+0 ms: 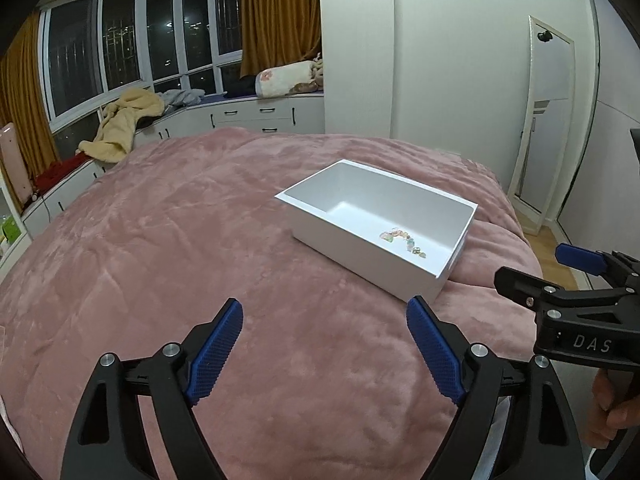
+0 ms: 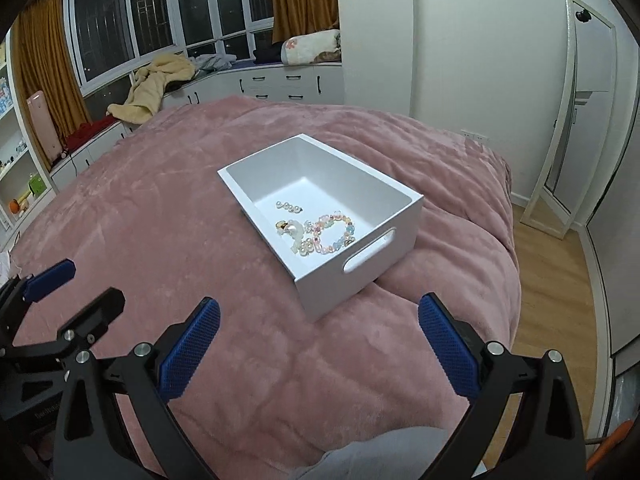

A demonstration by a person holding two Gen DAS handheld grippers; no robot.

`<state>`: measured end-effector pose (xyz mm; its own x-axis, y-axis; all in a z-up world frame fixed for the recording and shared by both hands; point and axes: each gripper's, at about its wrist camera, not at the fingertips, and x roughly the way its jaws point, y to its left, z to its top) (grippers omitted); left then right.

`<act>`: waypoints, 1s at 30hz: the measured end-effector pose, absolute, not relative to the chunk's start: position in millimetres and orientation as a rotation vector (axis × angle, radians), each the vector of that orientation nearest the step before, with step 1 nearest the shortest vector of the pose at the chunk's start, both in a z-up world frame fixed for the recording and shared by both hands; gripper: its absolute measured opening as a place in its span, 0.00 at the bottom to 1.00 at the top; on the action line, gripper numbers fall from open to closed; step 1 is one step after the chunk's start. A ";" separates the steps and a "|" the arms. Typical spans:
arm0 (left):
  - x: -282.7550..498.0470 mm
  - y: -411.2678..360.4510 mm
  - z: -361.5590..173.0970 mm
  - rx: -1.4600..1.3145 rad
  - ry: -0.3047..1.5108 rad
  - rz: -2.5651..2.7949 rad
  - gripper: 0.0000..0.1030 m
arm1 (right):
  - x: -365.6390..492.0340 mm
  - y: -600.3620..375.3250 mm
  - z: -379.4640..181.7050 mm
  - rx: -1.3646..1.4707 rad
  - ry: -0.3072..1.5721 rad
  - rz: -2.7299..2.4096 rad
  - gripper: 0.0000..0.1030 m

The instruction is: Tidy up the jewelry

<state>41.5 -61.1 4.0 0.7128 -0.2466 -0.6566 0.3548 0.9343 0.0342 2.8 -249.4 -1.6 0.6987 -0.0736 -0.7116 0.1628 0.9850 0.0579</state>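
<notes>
**White box of jewelry on the pink bed, both claws released**

Plush pink blanket (image 2: pixel 200 208), fuzzy and rumpled, spread over the whole bed. On it, toward the right side, a smooth white rectangular box (image 2: pixel 376 248), open-topped, straight-walled, with an oval handle slot cut into the short near end. Long axis running diagonally, from near right to far left in the right wrist view.

Inside the box, on its floor near the handle end: a pastel bead bracelet (image 2: pixel 336 234) curled in a loop, a short string of pearls (image 2: pixel 287 207) lying apart toward the far end, and a small tangle of gold and pearly pieces (image 2: pixel 292 232) touching the bracelet.

Left claw (image 1: pixel 324 350) spread wide, blue ribbed pads gripping nothing, above bare blanket just short of the box. Right claw (image 2: pixel 318 354) likewise spread and empty, near the handle end.
</notes>
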 end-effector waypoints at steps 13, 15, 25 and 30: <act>45.0 -67.1 -0.7 0.171 0.717 -0.339 0.83 | 2.5 -246.5 -8.5 0.119 0.799 -0.121 0.95; 45.2 -67.3 -1.3 0.172 0.717 -0.337 0.83 | 1.8 -245.3 -7.1 0.117 0.794 -0.122 0.95; 44.3 -68.3 -6.8 0.179 0.717 -0.337 0.83 | -0.1 -248.1 -6.2 0.115 0.791 -0.127 0.95; 43.6 -68.1 -6.1 0.182 0.716 -0.331 0.83 | -1.3 -248.7 -5.1 0.114 0.791 -0.134 0.95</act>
<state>43.6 -68.1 -6.1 0.7056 -0.2343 -0.6688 0.3575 0.9325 0.0505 -1.3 -248.7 -5.1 0.6955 -0.0767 -0.7144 0.1621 0.9854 0.0521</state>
